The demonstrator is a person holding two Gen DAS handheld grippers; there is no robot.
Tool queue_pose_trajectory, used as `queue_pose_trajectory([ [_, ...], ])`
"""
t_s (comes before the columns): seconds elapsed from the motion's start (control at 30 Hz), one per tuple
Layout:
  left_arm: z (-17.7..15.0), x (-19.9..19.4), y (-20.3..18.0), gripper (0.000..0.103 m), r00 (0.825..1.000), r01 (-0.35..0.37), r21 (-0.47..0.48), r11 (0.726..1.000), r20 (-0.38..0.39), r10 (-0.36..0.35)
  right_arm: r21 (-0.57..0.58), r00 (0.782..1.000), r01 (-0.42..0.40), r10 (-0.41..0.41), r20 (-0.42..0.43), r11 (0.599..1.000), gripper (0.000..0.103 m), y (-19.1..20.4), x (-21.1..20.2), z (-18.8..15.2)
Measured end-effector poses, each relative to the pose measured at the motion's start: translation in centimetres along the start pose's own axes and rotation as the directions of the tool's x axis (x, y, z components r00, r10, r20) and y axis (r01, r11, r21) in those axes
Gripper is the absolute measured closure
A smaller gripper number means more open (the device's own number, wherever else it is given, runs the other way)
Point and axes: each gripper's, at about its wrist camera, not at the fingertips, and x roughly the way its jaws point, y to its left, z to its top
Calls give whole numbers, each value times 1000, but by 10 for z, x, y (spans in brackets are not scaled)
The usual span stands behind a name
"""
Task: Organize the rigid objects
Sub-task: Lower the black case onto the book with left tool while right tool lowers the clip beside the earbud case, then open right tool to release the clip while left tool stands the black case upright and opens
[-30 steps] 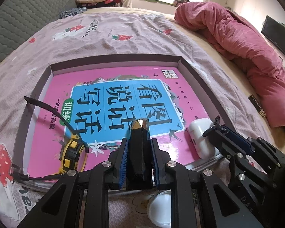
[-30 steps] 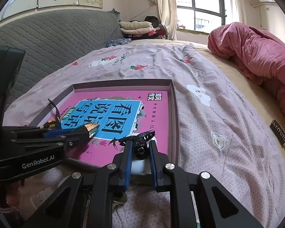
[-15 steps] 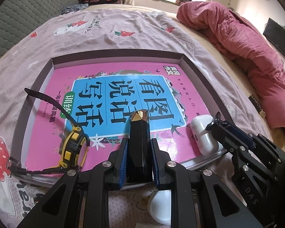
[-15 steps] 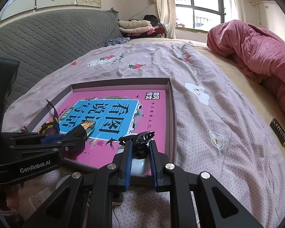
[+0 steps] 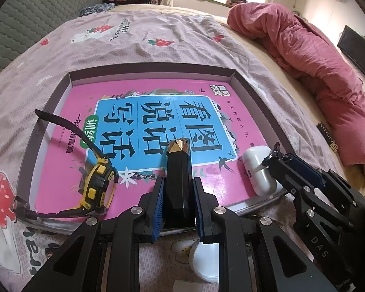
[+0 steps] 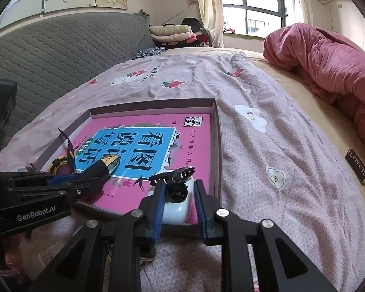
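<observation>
A: Grip check: what have you got over the tray [image 5: 260, 102]?

B: Your left gripper [image 5: 178, 192] clamps the black tube [image 5: 177, 170]. Your right gripper [image 6: 178, 200] has just been opening; the white case [image 6: 176, 209] lies loose between its pads in the tray's near right corner.

the left gripper [image 5: 178, 192] clamps a black faceted tube with a gold tip [image 5: 177, 168], pointing over a pink book [image 5: 143, 112] lying in a shallow tray [image 5: 153, 71] on the bed. a yellow tape measure [image 5: 97, 187] lies at the book's left. a white earbud case [image 5: 261, 170] rests at its right corner, the right gripper [image 5: 277, 157] touching it.
</observation>
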Motion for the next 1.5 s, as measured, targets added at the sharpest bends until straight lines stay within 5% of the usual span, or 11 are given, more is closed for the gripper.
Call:
queue_pose_trajectory([
  [0.27, -1, -1, 0, 81, 1000, -4, 2, 1000, -1, 4, -19, 1000, 18, -17, 17, 1000, 64, 3, -4, 1],
  [0.87, -1, -7, -1, 81, 999, -32, 19, 999, -4, 32, -20, 998, 23, -22, 54, 1000, 55, 2, -12, 4],
  [1.5, -3, -17, 4, 80, 1000, -18, -15, 1000, -7, 18, 43, 995, 50, -54, 87, 998, 54, -14, -22, 5],
])
